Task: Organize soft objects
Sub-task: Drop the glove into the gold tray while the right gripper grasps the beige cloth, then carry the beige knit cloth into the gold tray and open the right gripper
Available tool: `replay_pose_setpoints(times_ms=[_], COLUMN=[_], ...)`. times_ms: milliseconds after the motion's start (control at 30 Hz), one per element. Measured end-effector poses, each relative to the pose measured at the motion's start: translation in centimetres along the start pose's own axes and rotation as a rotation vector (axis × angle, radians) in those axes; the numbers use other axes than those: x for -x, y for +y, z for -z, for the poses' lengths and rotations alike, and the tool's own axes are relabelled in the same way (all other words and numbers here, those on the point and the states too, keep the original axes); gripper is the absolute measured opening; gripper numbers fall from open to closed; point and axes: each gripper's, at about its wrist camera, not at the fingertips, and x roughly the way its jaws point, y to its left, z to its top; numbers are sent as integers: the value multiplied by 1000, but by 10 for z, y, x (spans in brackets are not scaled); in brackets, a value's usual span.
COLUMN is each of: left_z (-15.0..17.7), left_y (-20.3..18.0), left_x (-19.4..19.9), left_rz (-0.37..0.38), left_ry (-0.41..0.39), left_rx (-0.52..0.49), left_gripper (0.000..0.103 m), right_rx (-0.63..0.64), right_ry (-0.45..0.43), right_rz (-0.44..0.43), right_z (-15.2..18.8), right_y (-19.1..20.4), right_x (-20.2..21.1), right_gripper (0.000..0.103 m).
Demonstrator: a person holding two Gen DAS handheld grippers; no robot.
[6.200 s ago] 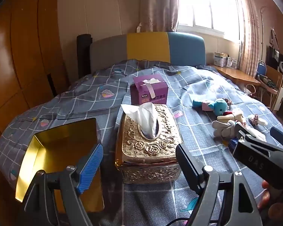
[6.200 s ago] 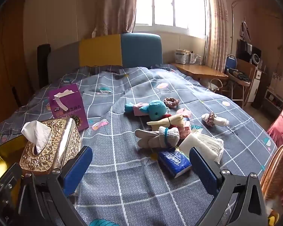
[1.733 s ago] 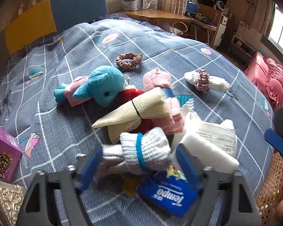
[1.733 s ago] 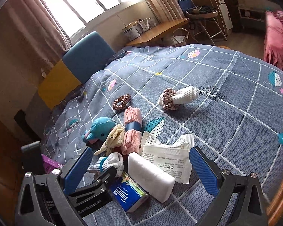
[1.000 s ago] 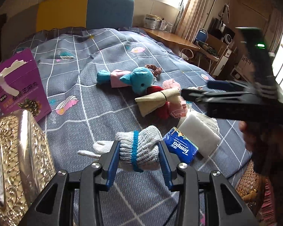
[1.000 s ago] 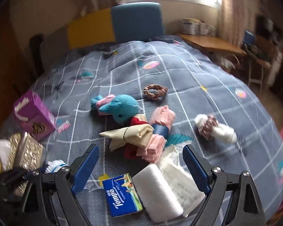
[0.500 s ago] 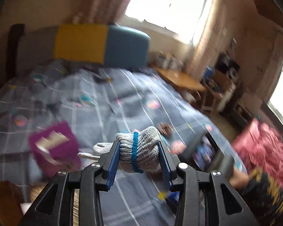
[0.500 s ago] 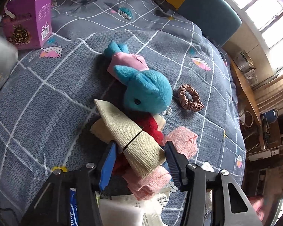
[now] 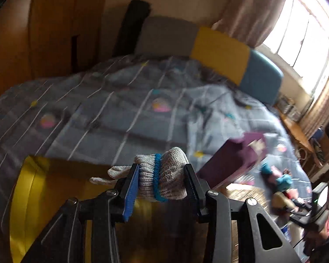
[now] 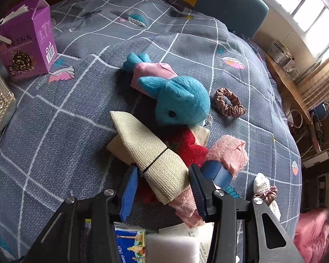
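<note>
The rolled grey glove (image 9: 162,180), banded in blue, is sitting clamped between the jaws of the left gripper (image 9: 161,191), hanging just above the open gold box (image 9: 24,199) at the near edge of the bed (image 9: 125,109). The right gripper (image 10: 163,186) has just been closing its jaws around the beige cloth roll (image 10: 151,153), and its pads are now pressing on it where it is lying across the red plush (image 10: 189,145) and pink cloth (image 10: 230,155), beside the blue plush toy (image 10: 182,100). The likely trouble: the beige roll is overlapping its neighbours, so lifting may drag the pink cloth along. The left view is blurring, so an early release could drop the glove outside the box.
</note>
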Motion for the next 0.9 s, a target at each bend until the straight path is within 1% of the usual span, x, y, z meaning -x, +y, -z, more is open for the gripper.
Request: replay_pose_setpoints(times_ms=[67,100,200,267,300,333,433,600,667,767,900], left_z=[15,20,39,49,54,57,66,78,82,89,97], left_y=[18,26,34,37,38,37,37,33,31,29,28], left_x=[-9,-14,-26,-28,-26,-25,-13,13,21,31,41], left_rz=[-12,-14,-17,-18,-17,-18,-12,-10,-9,-4,-5], left_ry=[49,66,116,125,127,126,103,54,46,44,43], left_rx=[26,39,43,36,29,26,19,-22,-29,-35,-35], left_gripper=[41,44,48,53,58,61,61,61,61,61,61], right_rx=[-29,-47,-80,-99,-114,-125,-146,-182,-204,-251,-296], right_ry=[-1,0,4,6,2,-2,-14,-40,-44,-63,-110], right_rz=[0,-2,-9,-14,-29,-41,-59,-100,-115,-140,-183], right_z=[-2,-3,-7,-8,-9,-10,-13,-24,-30,-42,-69], right_y=[-1,-1,-1,0,0,1,5,10,11,11,18], right_x=[2,3,7,11,14,17,25,40,45,54,74], right_gripper=[41,40,38,36,36,36,35,35,35,35,35])
